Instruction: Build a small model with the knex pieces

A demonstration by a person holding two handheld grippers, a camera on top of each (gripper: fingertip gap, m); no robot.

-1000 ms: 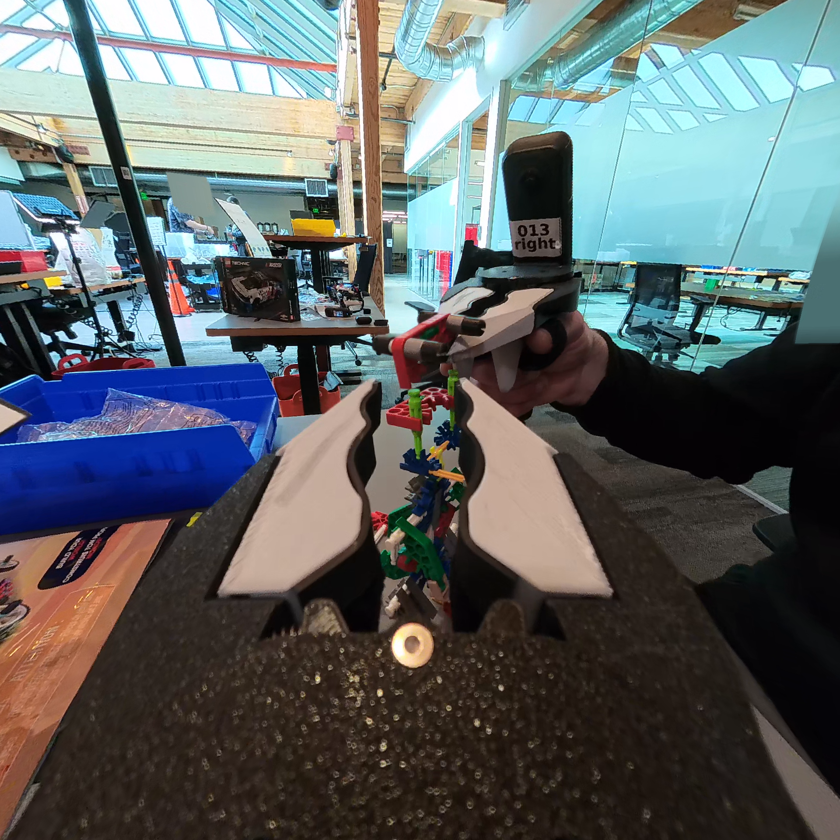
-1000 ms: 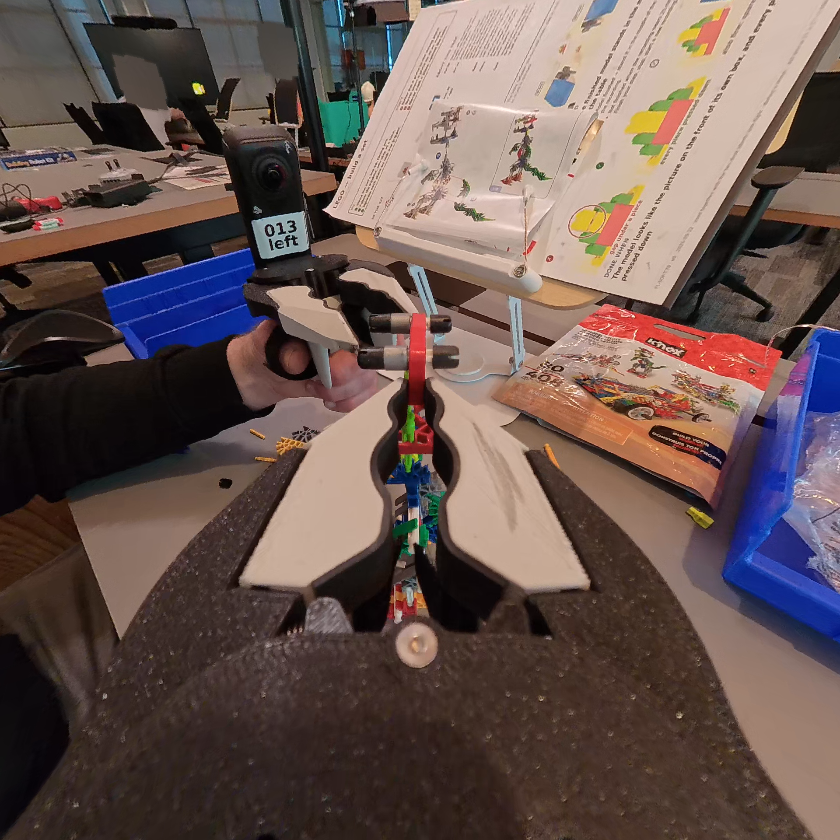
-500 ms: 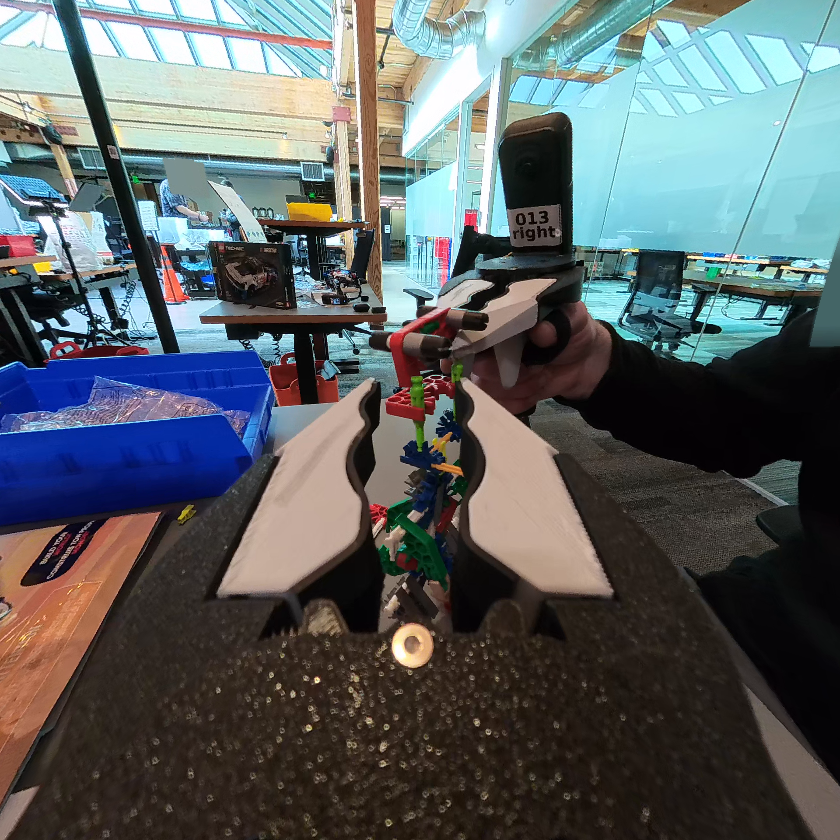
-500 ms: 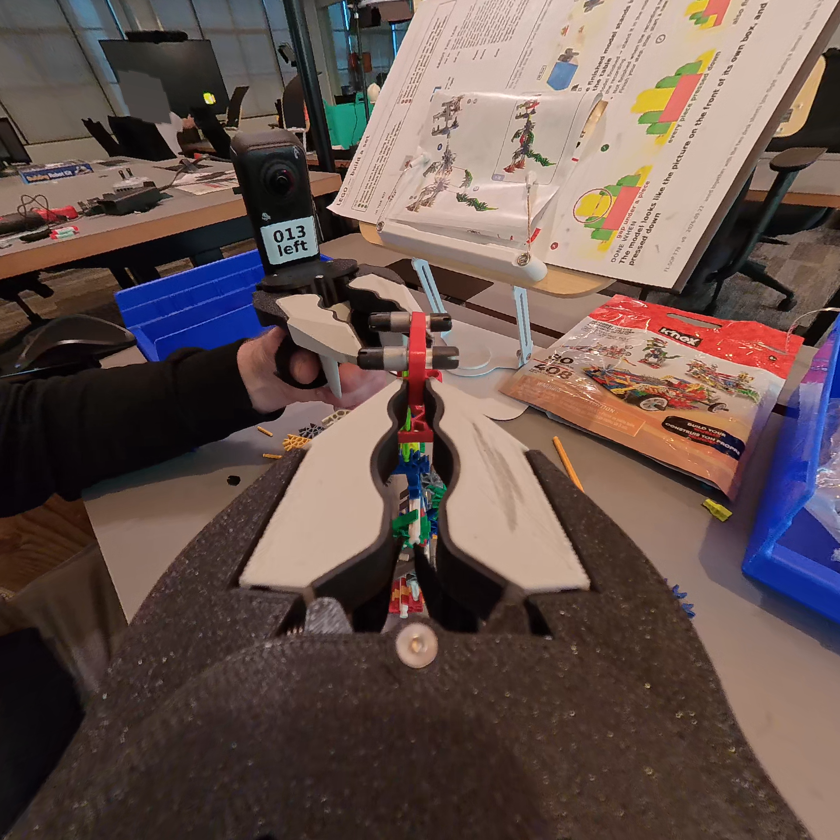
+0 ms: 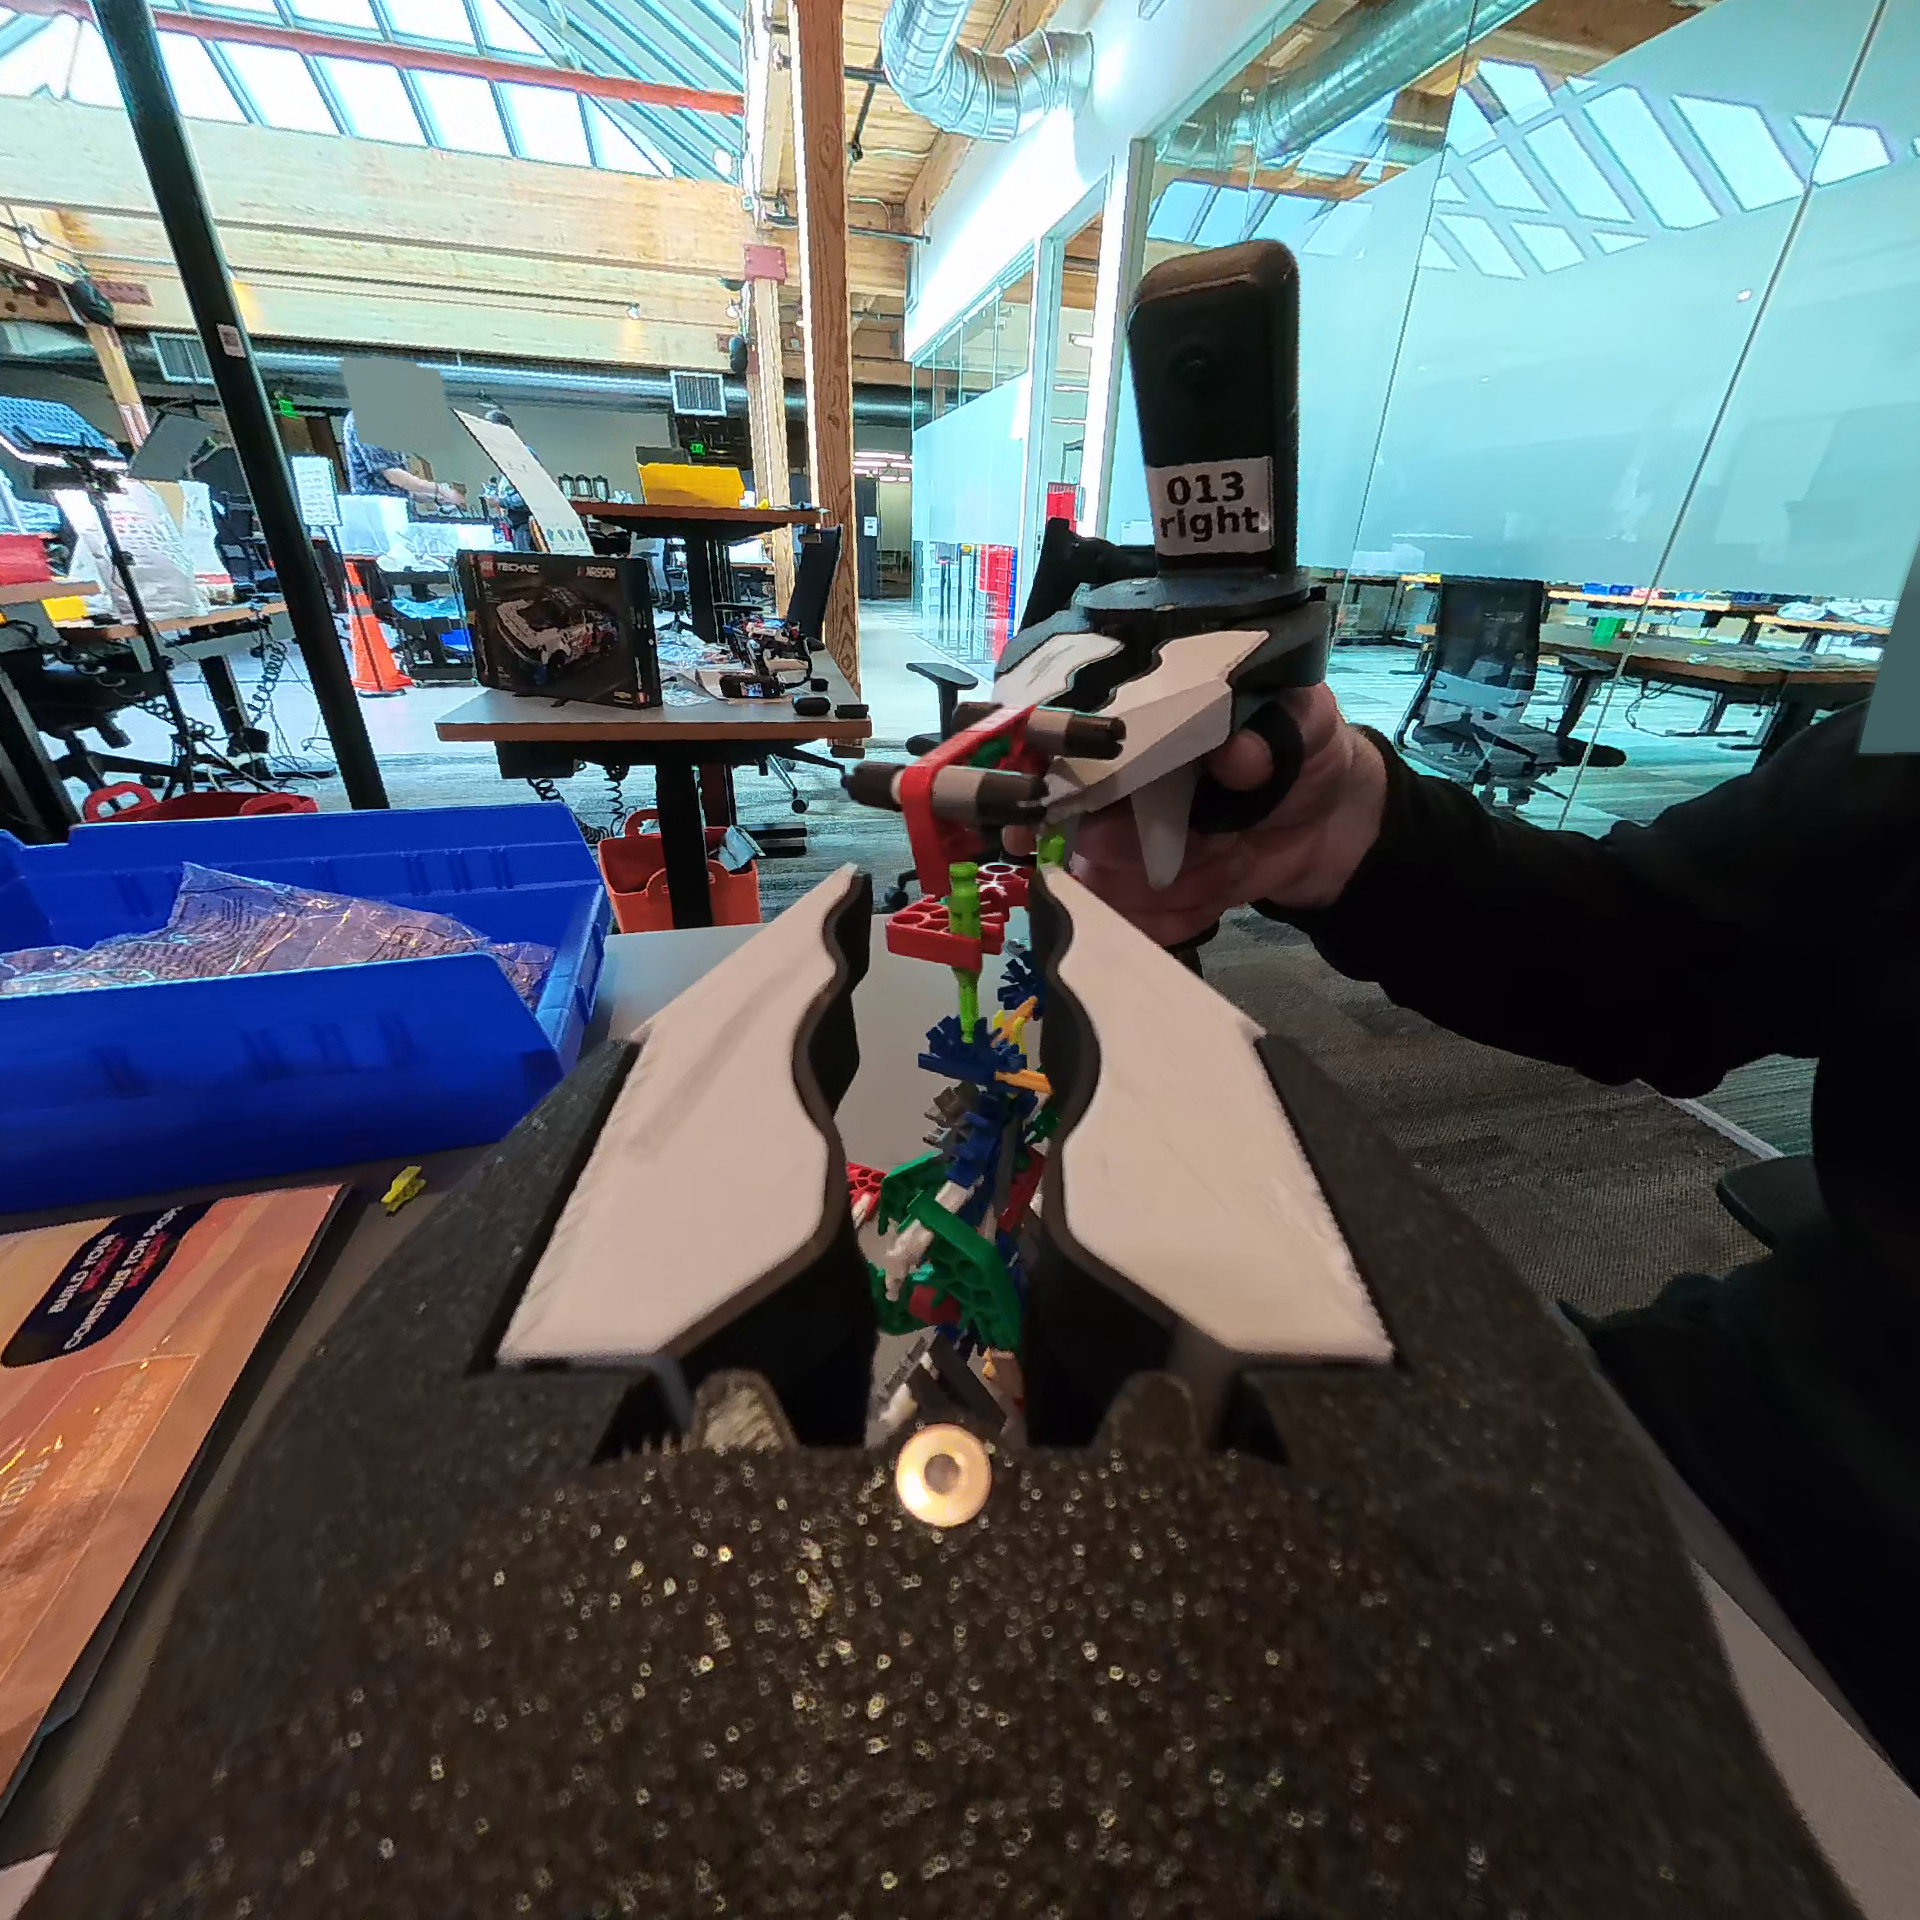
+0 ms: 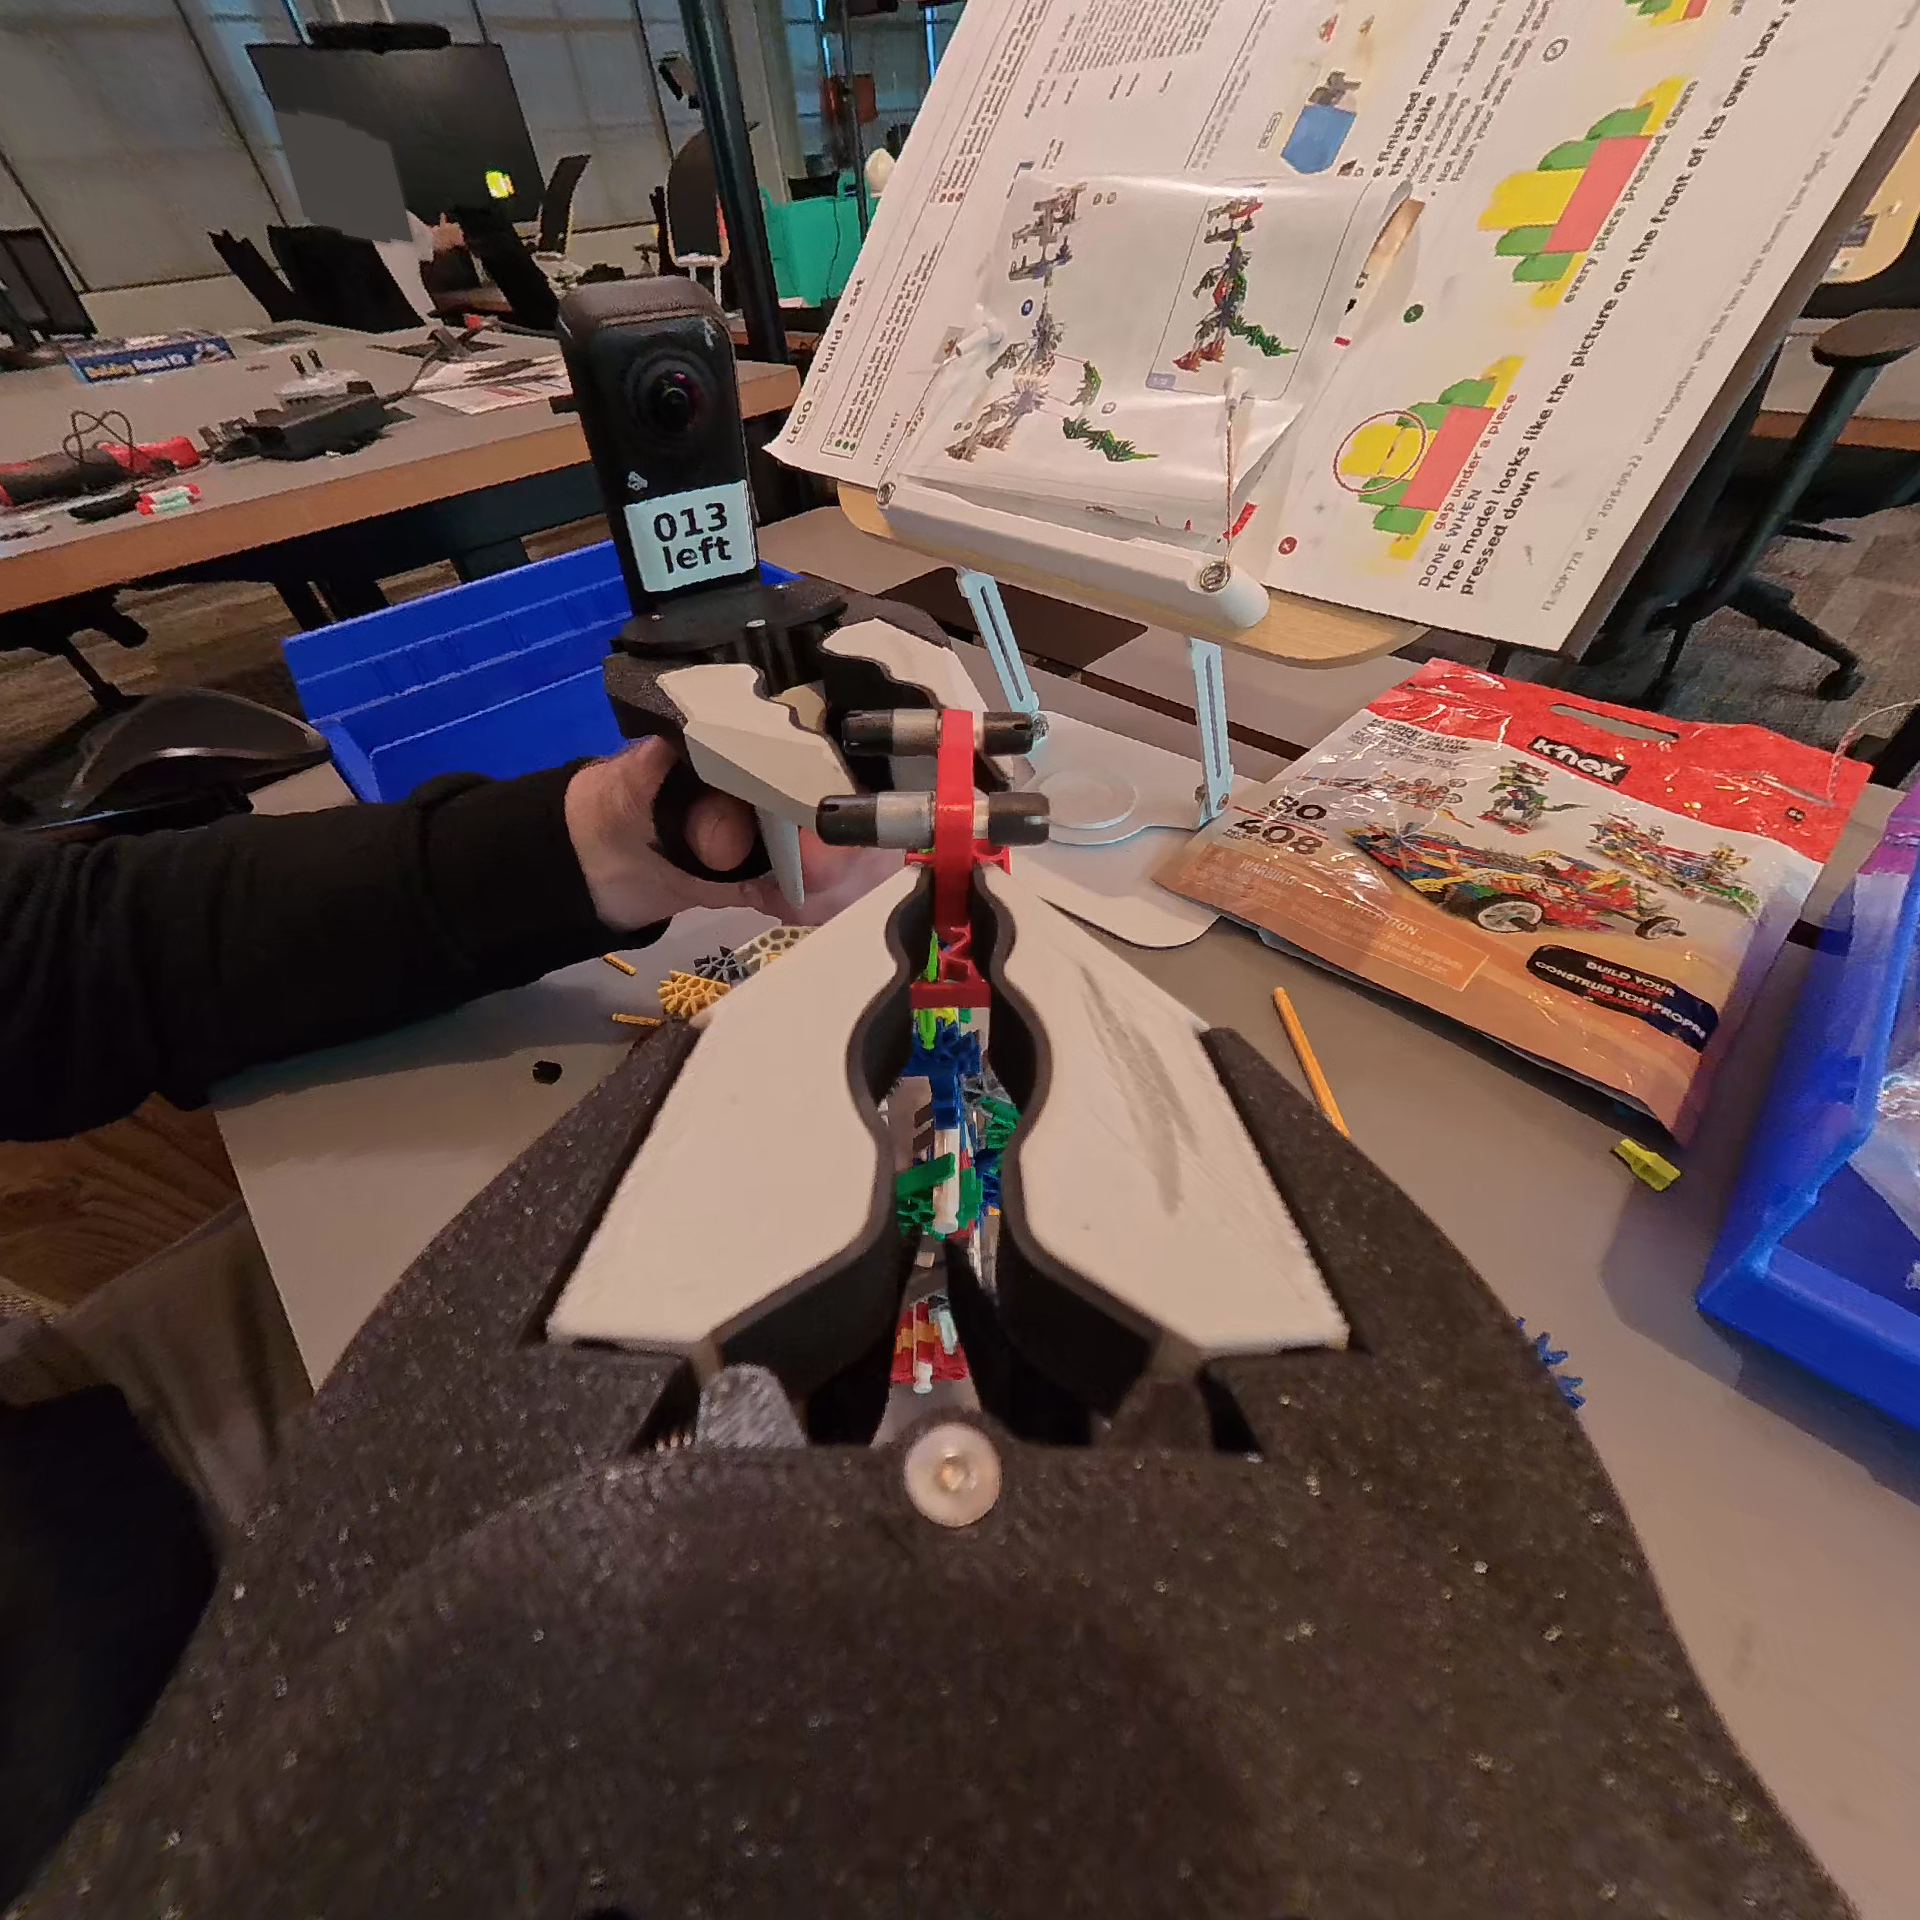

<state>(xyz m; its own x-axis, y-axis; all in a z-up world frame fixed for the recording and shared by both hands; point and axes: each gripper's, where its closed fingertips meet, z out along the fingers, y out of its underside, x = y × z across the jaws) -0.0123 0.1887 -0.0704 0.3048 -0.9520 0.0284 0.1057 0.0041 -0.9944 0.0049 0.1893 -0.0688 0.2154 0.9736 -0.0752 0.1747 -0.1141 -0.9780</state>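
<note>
A colourful rod-and-connector model [image 5: 961, 1174] is held above the grey table [image 6: 416, 1122] between both grippers. My left gripper [image 5: 951, 894] is shut on the model's lower green and blue body. My right gripper [image 6: 945, 883] is shut on the red bracket [image 6: 951, 821] at the model's top, which carries two grey-and-black cylinders [image 6: 914, 816] just past my fingertips. The right gripper also shows in the left wrist view [image 5: 1039, 769], holding the red bracket [image 5: 930, 790]. The left gripper shows in the right wrist view [image 6: 883, 691], right behind the bracket.
A blue bin [image 5: 260, 1039] with plastic bags sits left. A slanted stand with instruction sheets [image 6: 1351, 312] is behind. A red toy-kit bag [image 6: 1507, 852], a yellow rod [image 6: 1309, 1060], loose pieces [image 6: 707, 977] and another blue bin [image 6: 1829, 1195] lie on the table. Both grippers' tips are close together, under 4 cm apart.
Both grippers have shifted slightly together with the model. Their grips look unchanged.
</note>
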